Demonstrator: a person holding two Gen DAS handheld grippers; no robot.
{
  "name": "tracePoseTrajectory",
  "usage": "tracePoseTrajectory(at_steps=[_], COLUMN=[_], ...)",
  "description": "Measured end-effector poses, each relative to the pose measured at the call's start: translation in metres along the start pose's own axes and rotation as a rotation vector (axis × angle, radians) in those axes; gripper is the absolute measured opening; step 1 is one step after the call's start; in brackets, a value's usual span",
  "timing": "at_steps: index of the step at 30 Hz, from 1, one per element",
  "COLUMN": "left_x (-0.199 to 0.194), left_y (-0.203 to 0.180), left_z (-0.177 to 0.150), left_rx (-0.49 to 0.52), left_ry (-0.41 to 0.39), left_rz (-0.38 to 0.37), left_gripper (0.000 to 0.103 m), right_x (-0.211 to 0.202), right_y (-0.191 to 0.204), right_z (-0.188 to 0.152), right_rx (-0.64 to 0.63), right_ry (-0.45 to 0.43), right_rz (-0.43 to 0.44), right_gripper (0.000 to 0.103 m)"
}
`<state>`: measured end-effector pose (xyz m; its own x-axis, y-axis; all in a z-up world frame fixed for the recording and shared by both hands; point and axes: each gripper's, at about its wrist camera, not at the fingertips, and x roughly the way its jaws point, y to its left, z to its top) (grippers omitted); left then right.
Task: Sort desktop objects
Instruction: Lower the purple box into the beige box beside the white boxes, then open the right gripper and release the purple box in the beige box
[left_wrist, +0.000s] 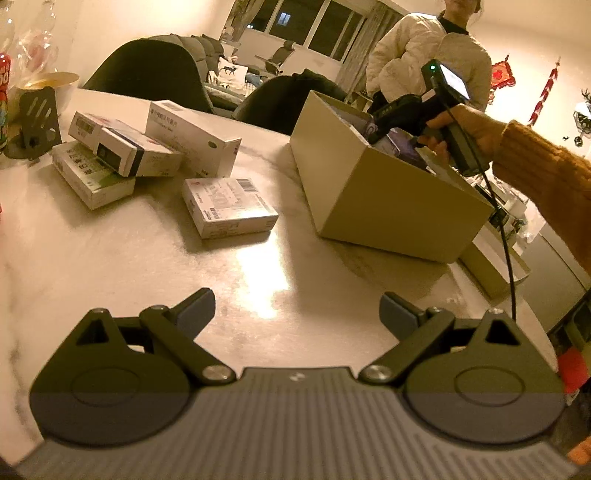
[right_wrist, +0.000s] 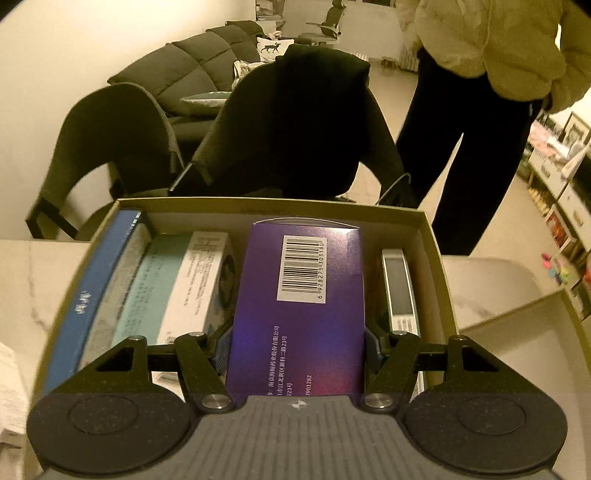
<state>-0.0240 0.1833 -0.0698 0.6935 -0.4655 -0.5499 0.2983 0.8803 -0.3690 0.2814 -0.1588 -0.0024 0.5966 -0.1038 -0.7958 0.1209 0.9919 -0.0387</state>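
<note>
Right wrist: right gripper (right_wrist: 297, 341) clenched on purple barcoded box (right_wrist: 299, 295) over beige box (right_wrist: 436, 258); left gripper (left_wrist: 297, 314) released.

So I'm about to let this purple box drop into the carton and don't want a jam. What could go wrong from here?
The purple box, clamped by the right gripper, hangs above a narrow gap between the white-and-teal box and the slim silver box; it may catch on either. Pushing down could shove the carton across the smooth table.
</note>
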Motion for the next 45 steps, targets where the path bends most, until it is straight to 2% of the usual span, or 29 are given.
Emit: tracePoseTrajectory(at_steps=[8,13,20,26,35,39,45], left_x=[0.004,0.005,0.004,0.003,-0.002,-0.007,-0.014], left_y=[0.005,0.005,0.006,0.005,0.01,0.017,0.034], left_z=[-0.001,-0.001,-0.002,-0.001,0.004,0.01,0.027], left_rx=[-0.014,-0.015,-0.018,-0.019,-0.035,-0.055,-0.132], left_ry=[0.013,0.018,0.016,0.01,-0.017,-0.025,-0.051], left_rz=[-0.001,-0.001,0.005,0.008,0.041,0.089,0.165], left_gripper=[0.097,0.097,0.097,0.097,0.099,0.099,0.1], right_x=[0.015,0.017,0.016,0.016,0.002,-0.008,-0.043], right_y=[0.005,-0.002,0.006,0.007,0.022,0.02,0.011], right_z=[-0.005,-0.006,-0.009,-0.011,-0.016,-0.016,-0.022], right_rx=[-0.055,-0.06,-0.157,-0.193,-0.365,-0.34,-0.26], right_ry=[-0.001,-0.002,-0.022,-0.038,-0.155,-0.183,-0.249], right_rz=[-0.061,-0.071,-0.115,-0.13,-0.243,-0.233,-0.126], right_gripper=[0.068,0.068,0.07,0.072,0.077,0.077,0.083])
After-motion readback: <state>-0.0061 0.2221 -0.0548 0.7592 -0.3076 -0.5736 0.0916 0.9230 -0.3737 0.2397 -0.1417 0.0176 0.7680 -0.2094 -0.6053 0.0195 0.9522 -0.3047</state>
